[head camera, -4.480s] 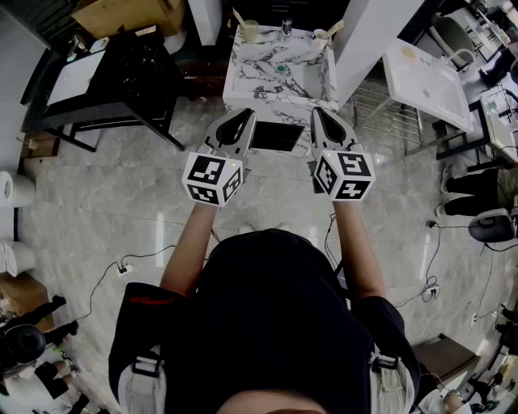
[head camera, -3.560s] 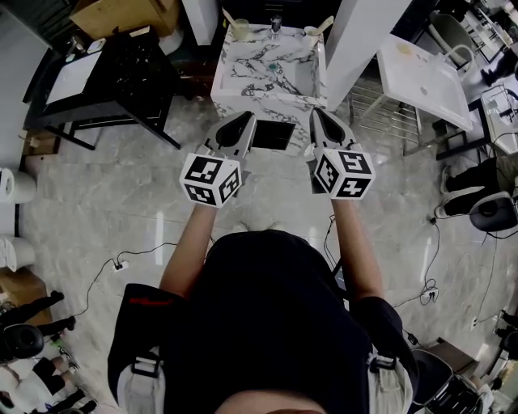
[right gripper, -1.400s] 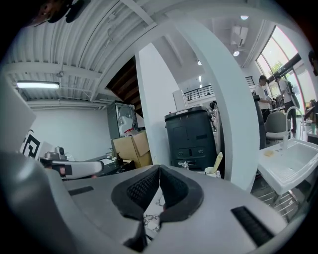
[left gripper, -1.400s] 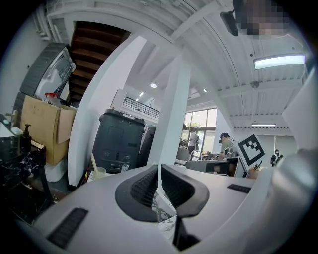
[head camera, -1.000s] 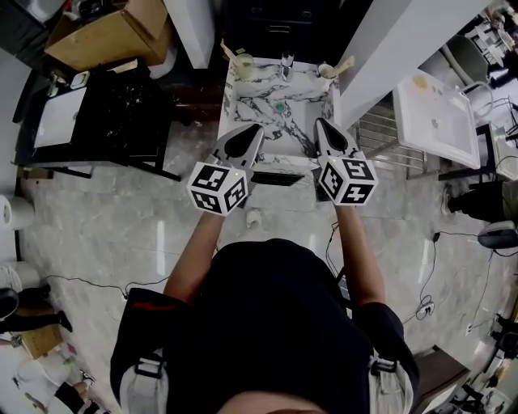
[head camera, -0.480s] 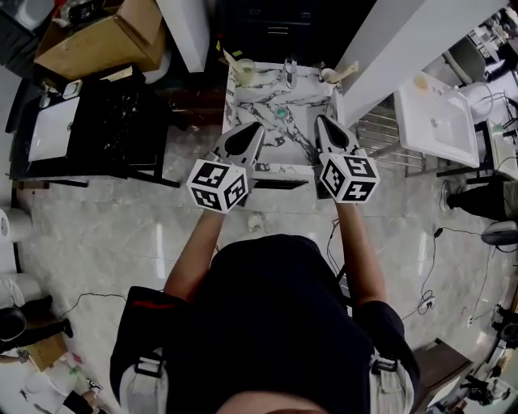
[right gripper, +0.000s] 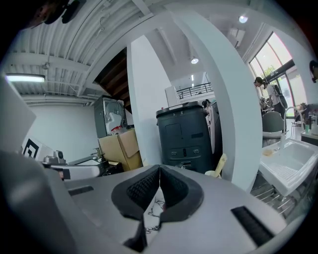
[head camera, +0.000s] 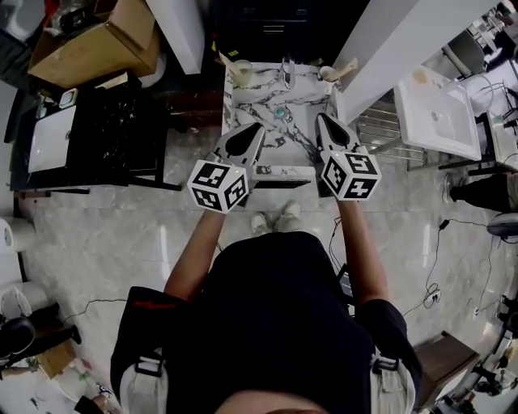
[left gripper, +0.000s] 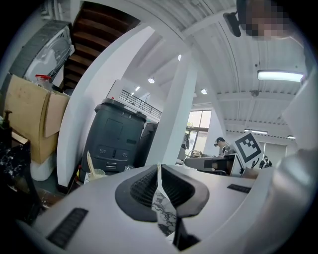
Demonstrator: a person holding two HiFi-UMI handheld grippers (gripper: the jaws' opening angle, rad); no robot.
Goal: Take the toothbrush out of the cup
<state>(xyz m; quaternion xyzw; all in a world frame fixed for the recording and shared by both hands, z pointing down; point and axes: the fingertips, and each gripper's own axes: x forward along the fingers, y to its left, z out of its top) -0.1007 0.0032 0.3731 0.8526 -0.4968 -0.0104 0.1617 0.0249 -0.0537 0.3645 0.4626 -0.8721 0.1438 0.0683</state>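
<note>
A marble washbasin stands straight ahead. At its back left corner is a pale cup with a toothbrush leaning out of it. At the back right corner a second cup holds another toothbrush. My left gripper and right gripper hover side by side over the basin's front half, both shut and empty. In the left gripper view the left cup and its toothbrush lie ahead to the left of the shut jaws. The right gripper view shows the right cup and its brush beyond the shut jaws.
A tap stands between the cups, with a green drain plug in the bowl. A black table and cardboard box are on the left. A wire rack and white basin are on the right. A dark cabinet stands behind, between white pillars.
The person has stepped closer to the marble washbasin, so both grippers now reach over its front half. Both grippers stayed shut.
</note>
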